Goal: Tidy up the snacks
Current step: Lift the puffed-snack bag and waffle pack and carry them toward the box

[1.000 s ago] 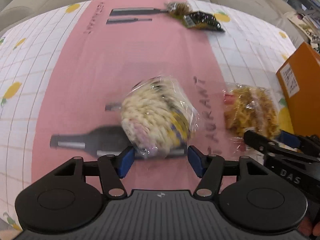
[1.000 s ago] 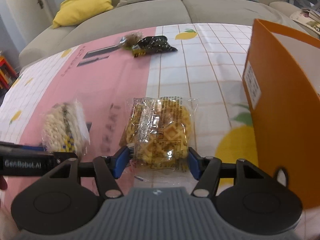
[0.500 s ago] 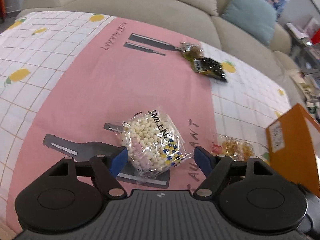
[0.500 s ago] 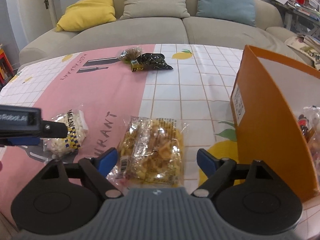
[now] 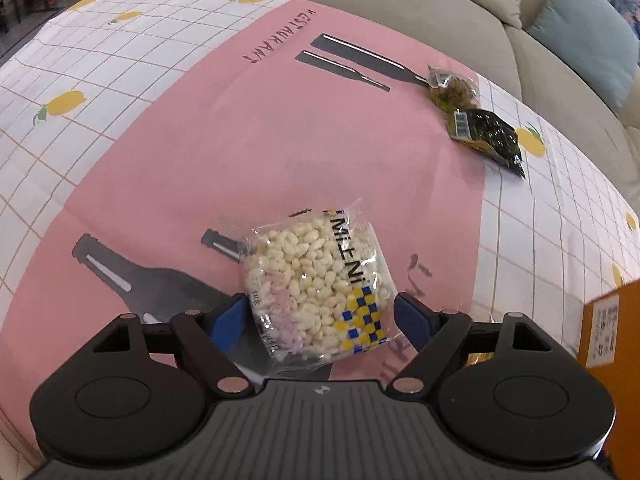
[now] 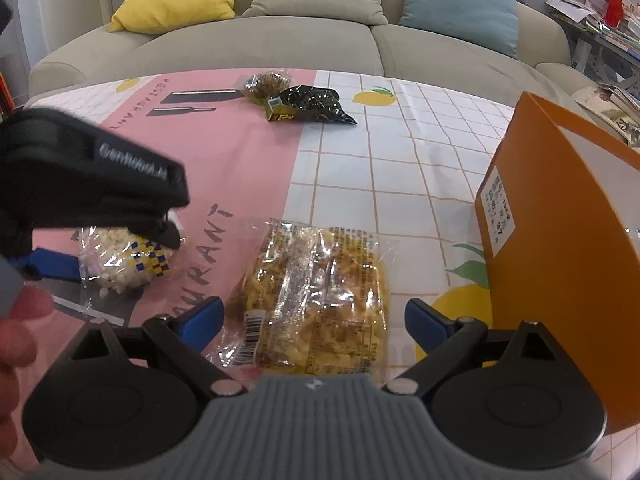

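Note:
A clear bag of white puffed rice [image 5: 320, 280] lies on the pink cloth between the fingers of my left gripper [image 5: 322, 322]. The jaws stand open on either side of it, with small gaps. The same bag [image 6: 128, 260] shows in the right wrist view under the left gripper's body. A clear packet of yellow waffle snacks [image 6: 316, 300] lies between the fingers of my right gripper [image 6: 314, 320], which is open wide. An orange box [image 6: 560, 240] stands at the right.
A dark snack packet [image 5: 486, 136] and a small brown snack bag [image 5: 454, 88] lie at the far side of the cloth; both show in the right wrist view [image 6: 308, 104]. A grey sofa [image 6: 320, 40] with cushions runs behind the table.
Both grippers have opened wider and pulled back and up from their packets. The rice bag and waffle packet lie released on the cloth. The left gripper has swung left.

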